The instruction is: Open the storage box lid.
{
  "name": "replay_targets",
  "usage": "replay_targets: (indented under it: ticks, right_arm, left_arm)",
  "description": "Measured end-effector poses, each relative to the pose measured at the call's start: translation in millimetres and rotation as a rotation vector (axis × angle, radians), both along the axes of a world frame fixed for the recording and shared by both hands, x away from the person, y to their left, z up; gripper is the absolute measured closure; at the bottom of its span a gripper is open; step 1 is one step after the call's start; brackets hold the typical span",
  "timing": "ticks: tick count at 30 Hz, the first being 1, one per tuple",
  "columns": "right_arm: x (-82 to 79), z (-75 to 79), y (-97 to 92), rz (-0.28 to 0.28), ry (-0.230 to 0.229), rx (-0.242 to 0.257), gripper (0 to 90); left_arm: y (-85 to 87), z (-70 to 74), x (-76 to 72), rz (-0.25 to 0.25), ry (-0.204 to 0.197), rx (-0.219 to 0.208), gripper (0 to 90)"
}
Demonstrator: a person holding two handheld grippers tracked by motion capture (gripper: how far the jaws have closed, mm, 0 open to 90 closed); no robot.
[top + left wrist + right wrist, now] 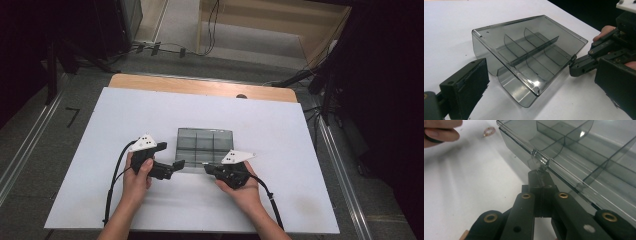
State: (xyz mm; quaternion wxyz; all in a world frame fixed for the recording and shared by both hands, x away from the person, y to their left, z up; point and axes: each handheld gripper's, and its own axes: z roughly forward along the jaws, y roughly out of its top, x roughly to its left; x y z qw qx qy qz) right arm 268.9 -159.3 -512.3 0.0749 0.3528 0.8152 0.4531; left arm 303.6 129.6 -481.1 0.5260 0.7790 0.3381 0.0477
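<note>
A smoky clear plastic box (204, 144) is lying near the middle of the white table top (280, 125), just beyond both hands. It is being divided inside by thin partitions (529, 53) into several compartments, and nothing is seen lying in them. Its lid (534, 32) is being held partly raised, tilted over the tray. The right gripper (539, 173) is being kept closed, its jaws pinched together on the small latch tab (539, 162) at the lid's front edge. The left gripper (176, 165) is being held wide open beside the box's near left corner, gripping nothing. A small ring (489, 131) is lying on the white surface, left of the box in the right gripper view. Beyond the table, grey floor and cables (170, 49) are being shown.
</note>
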Motion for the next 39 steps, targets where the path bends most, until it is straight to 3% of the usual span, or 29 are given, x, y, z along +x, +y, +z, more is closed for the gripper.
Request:
replay_targets:
  ticks: [10,16,19,25,33,39]
  right_arm:
    - [-0.6,8.1,-2.7,0.0,-0.027,0.024,87.5]
    - [0.3,13.7,-4.7,-0.003,-0.03,0.046,87.6]
    - [1.3,18.3,-6.8,-0.01,-0.041,0.055,87.6]
    - [1.8,23.5,-10.0,-0.018,-0.051,0.062,87.6]
    - [2.4,27.8,-12.7,-0.038,-0.07,0.072,87.6]
    - [3.2,30.3,-15.5,-0.044,-0.075,0.081,87.6]
  left_arm:
    - [-0.5,-0.9,0.6,-0.008,0.019,0.001,0.0]
    - [0.9,-0.1,0.9,-0.028,0.036,-0.022,1.7]
    - [-0.1,0.0,1.3,0.01,0.043,0.008,6.0]
    - [1.4,0.8,0.8,0.037,0.027,0.062,23.9]
    - [2.3,0.8,-0.4,-0.003,0.031,0.074,55.1]
    - [0.4,1.9,-1.8,-0.012,0.024,0.038,74.6]
